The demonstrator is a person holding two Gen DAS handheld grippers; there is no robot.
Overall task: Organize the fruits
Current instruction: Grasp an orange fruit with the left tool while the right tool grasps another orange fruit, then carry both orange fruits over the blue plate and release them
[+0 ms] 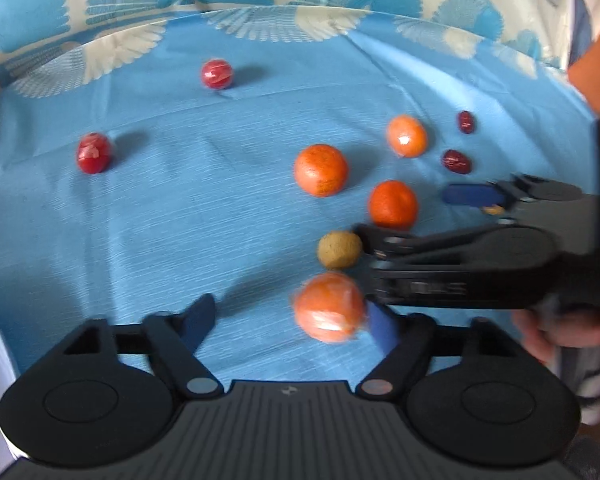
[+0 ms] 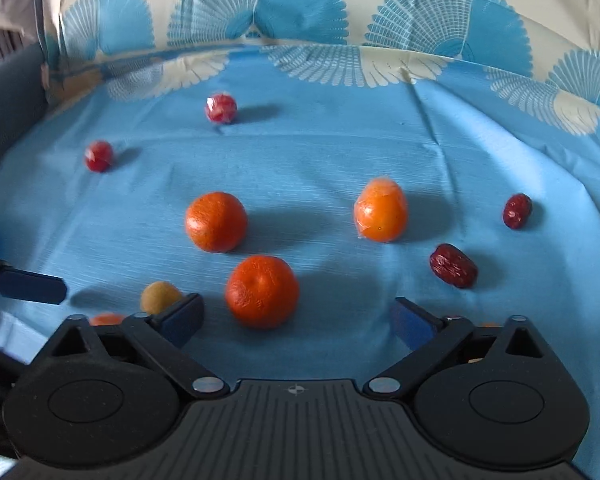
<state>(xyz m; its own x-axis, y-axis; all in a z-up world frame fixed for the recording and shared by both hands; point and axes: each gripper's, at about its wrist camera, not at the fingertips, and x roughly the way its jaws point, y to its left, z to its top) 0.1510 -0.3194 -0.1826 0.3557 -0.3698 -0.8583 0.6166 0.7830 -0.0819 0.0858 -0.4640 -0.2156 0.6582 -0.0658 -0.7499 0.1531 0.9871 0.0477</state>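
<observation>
Fruit's scattered loose across the blue cloth [image 2: 320, 152]. Right gripper [image 2: 296, 316] hangs spread around the nearest orange [image 2: 262, 291], not pinching. Left gripper [image 1: 288, 320], jaws apart, has a wrapped orange [image 1: 329, 307] against one finger, probably lining up grabs.

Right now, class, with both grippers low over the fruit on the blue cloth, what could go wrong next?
1. The left gripper has a wrapped orange against only one finger, so closing may roll it away.
2. The right gripper works close beside the left; they could collide.
3. The small tan fruit touches the right gripper's finger and may get knocked aside.
</observation>
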